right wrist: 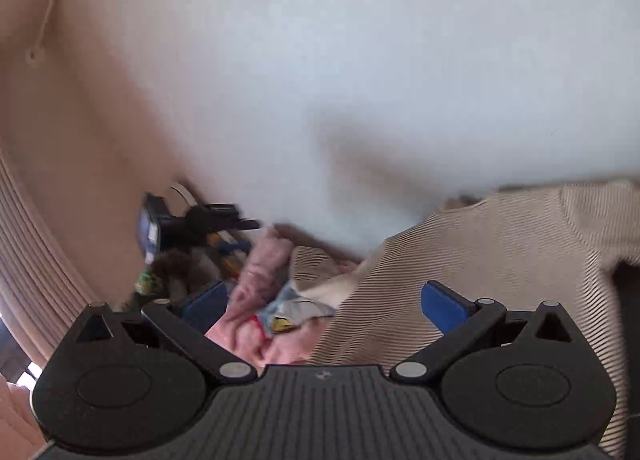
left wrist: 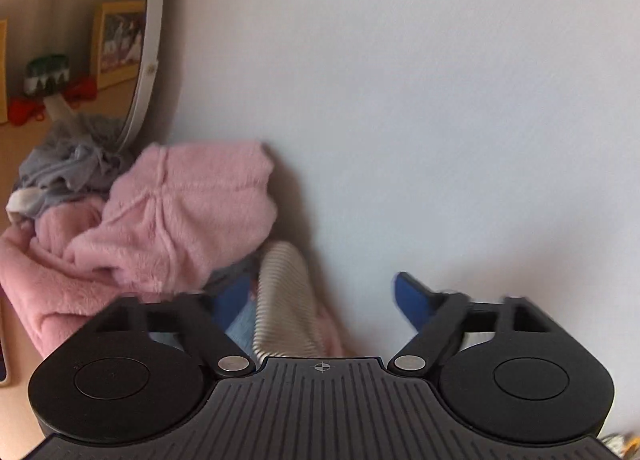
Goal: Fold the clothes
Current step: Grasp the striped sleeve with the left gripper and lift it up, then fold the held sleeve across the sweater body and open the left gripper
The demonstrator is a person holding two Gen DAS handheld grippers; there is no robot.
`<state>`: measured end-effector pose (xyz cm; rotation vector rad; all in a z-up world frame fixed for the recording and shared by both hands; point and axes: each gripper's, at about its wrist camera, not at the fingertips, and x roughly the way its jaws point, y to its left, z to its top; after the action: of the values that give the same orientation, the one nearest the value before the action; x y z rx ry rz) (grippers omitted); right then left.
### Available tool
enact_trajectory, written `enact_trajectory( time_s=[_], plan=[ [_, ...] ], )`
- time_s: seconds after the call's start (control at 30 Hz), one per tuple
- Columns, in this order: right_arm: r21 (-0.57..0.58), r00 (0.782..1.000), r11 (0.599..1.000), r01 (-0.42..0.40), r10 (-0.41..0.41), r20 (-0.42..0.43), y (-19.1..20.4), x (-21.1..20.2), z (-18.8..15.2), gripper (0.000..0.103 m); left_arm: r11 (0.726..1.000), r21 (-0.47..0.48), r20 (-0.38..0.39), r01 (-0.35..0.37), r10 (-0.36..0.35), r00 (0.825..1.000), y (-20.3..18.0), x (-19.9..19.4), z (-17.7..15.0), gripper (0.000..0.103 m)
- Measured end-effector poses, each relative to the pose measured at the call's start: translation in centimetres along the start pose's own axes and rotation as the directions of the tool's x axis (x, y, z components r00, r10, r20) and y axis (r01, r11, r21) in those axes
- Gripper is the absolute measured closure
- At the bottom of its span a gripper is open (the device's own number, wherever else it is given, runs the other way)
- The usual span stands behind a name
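In the left wrist view a heap of clothes lies against a pale wall: a fluffy pink garment, a grey one behind it, and a beige ribbed garment in front with a bit of light blue fabric beside it. My left gripper is open, its blue pads either side of the beige ribbed piece. In the right wrist view the beige ribbed garment spreads to the right over pink fabric and a printed light blue piece. My right gripper is open above them, holding nothing.
A shelf at the left of the left wrist view holds a framed picture, a green and white tin and red items. In the right wrist view a dark device and small clutter sit at the left, beside a curtain.
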<state>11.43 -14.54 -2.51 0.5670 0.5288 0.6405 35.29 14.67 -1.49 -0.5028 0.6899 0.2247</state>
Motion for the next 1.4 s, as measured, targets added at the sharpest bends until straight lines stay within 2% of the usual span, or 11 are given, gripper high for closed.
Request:
enact_trajectory(
  time_s=[0.13, 0.23, 0.3, 0.33, 0.4, 0.43, 0.5, 0.63, 0.8, 0.97, 1.4],
  plan=[
    [0.011, 0.999, 1.000, 0.015, -0.015, -0.035, 0.0, 1.3, -1.7, 0.000, 0.985, 0.070, -0.082, -0.158, 0.164, 0.983, -0.3, 5.0, -0.8, 0.018],
    [-0.012, 0.996, 0.998, 0.065, -0.065, -0.053, 0.5, 1.4, -2.8, 0.000, 0.981, 0.066, -0.177, -0.184, 0.193, 0.965, 0.6, 10.9, -1.0, 0.017],
    [0.005, 0.988, 0.991, 0.137, -0.136, -0.077, 0.3, 1.9, -3.5, 0.000, 0.971, 0.109, -0.199, -0.214, 0.233, 0.952, 0.2, 13.6, -1.7, 0.024],
    [0.014, 0.981, 0.985, 0.172, -0.170, -0.090, 0.1, 2.1, -3.9, 0.000, 0.965, 0.143, -0.168, -0.219, 0.242, 0.956, -0.2, 13.4, -2.0, 0.041],
    [0.029, 0.965, 0.970, 0.240, -0.236, -0.115, -0.2, 2.4, -4.7, 0.000, 0.952, 0.207, -0.105, -0.227, 0.252, 0.962, -1.0, 12.7, -2.5, 0.063],
    [0.038, 0.957, 0.962, 0.272, -0.266, -0.117, -0.4, 2.4, -4.9, 0.000, 0.959, 0.206, -0.082, -0.192, 0.213, 0.974, -0.9, 11.2, -2.4, 0.084],
    [0.076, 0.950, 0.951, 0.299, -0.290, -0.114, -0.8, 2.1, -4.8, 0.000, 0.975, 0.184, -0.043, -0.126, 0.136, 0.990, -0.6, 7.7, -2.0, 0.097],
    [0.094, 0.966, 0.963, 0.254, -0.248, -0.077, -0.9, 1.8, -3.0, 0.000, 0.993, 0.117, 0.038, 0.007, -0.012, 0.999, -0.8, -0.4, -0.2, 0.097],
    [0.164, 0.994, 0.983, 0.085, -0.072, -0.083, -1.6, 2.6, -0.8, 0.000, 0.985, 0.125, 0.124, 0.122, -0.138, 0.983, -4.7, -9.2, 1.4, 0.097],
    [0.222, 0.991, 0.974, -0.032, 0.060, -0.120, -2.7, 3.7, 0.8, 0.000, 0.971, 0.200, 0.162, 0.129, -0.162, 0.973, -10.0, -15.2, 0.8, 0.097],
    [0.332, 0.969, 0.936, -0.119, 0.183, -0.168, -7.5, 5.0, 0.3, 0.000, 0.929, 0.354, 0.189, 0.105, -0.181, 0.965, -22.2, -22.2, -3.9, 0.096]
  ],
)
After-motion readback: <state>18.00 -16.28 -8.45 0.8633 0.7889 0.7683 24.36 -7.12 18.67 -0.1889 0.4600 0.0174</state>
